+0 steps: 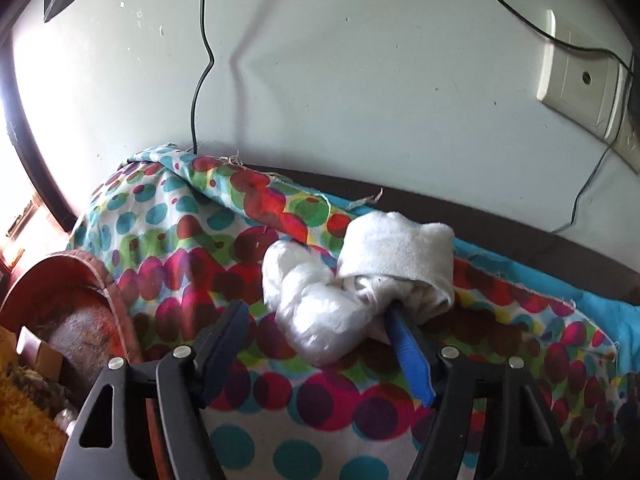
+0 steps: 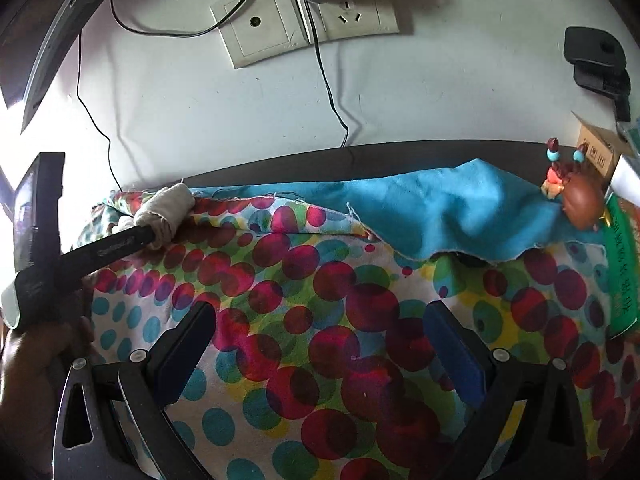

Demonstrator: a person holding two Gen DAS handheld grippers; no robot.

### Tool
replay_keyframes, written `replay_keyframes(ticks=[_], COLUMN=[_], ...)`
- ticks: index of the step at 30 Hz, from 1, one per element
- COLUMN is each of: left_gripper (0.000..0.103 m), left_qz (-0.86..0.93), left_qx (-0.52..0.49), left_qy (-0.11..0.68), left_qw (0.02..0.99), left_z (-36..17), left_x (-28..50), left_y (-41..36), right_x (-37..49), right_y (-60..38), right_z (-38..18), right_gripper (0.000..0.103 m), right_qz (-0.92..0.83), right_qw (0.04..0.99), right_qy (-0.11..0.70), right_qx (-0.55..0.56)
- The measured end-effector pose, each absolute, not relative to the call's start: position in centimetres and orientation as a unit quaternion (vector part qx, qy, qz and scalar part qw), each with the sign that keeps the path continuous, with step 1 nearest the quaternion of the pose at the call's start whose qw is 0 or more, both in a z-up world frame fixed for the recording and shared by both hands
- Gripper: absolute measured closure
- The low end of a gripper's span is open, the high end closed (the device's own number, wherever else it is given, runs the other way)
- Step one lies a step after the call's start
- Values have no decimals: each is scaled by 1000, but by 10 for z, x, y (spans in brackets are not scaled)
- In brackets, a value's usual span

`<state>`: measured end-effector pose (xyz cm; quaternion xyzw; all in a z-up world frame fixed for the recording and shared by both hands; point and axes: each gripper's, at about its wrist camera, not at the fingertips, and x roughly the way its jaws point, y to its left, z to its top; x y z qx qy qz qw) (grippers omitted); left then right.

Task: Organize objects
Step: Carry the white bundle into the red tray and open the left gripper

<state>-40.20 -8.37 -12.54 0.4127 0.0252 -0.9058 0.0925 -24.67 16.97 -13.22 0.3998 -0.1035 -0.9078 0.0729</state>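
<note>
A white rolled sock bundle point(image 1: 394, 256) with a shiny white bag part point(image 1: 316, 312) lies on the polka-dot cloth point(image 1: 192, 256). My left gripper point(image 1: 316, 316) is open around the bundle: its right finger point(image 1: 408, 352) pokes into the roll, its left finger point(image 1: 228, 336) stands apart. In the right wrist view the bundle point(image 2: 168, 208) sits at the far left with the left gripper's finger point(image 2: 116, 246) in it. My right gripper point(image 2: 320, 340) is open and empty above the polka-dot cloth point(image 2: 320, 320).
A blue cloth point(image 2: 440, 208) lies at the back. A crab toy point(image 2: 576, 196), a cardboard box point(image 2: 600, 152) and a green packet point(image 2: 624, 272) are at the right. A red basket point(image 1: 72, 312) stands at left. Cables and wall sockets point(image 2: 280, 24) are on the wall.
</note>
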Motion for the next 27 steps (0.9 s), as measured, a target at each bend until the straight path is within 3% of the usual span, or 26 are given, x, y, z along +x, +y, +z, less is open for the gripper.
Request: replay_keyframes(ticks=[1,3,6,20,27], left_gripper=[35,61,66,71,71], left_qz=[-905,-906,-907,-927,-924], left_qx=[415,415,416,372,374], left_qy=[31,43,40,46,70], left_qw=[87,69,60,18,30], left_z=[-127,-127,-125,-68,-58], left_x=[-404,-407,-406,-341,-269], left_y=[-85,-87,-85,-74,-106], right_x=[-247,-247,-246,-245,-245], right_y=[169,168,168,171,172], right_z=[-132,-132,-133,-132,-133], right_gripper=[0,0,0,0,0], right_qz=[-907,-907,-906,-905,-905], right_qw=[75,77,82,76,72], right_qy=[-104,-104,-108,-111,-105], right_qx=[400,402,402,404,406])
